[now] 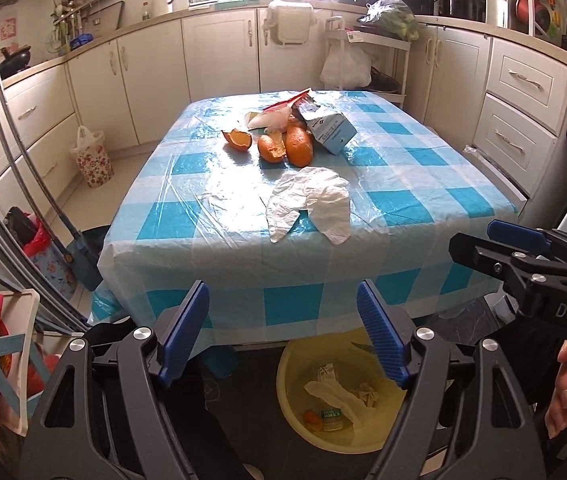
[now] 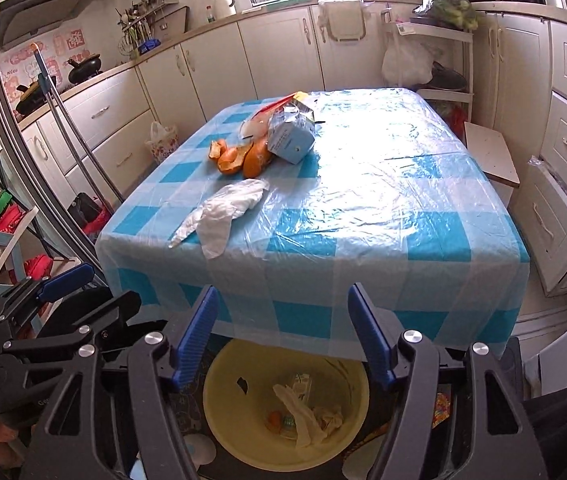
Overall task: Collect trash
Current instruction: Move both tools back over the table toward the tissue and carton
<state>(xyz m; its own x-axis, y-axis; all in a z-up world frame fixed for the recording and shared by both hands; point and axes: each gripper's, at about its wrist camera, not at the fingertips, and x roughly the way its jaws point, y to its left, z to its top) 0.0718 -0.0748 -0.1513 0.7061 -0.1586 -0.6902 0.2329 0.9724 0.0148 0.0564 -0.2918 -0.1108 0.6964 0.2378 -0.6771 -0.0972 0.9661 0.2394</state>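
The near half of the table [image 2: 363, 220] is left clear on the right; a crumpled white tissue [image 2: 223, 212] lies near left, orange peels [image 2: 243, 158] and a carton [image 2: 291, 140] beyond it.

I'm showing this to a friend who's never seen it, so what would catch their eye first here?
Probably the blue-and-white checked tablecloth filling the middle, with bright orange peels piled beside a blue carton and a crumpled white tissue nearer the front edge. Below, on the floor, a yellow basin already holds some trash, framed by the open right gripper.
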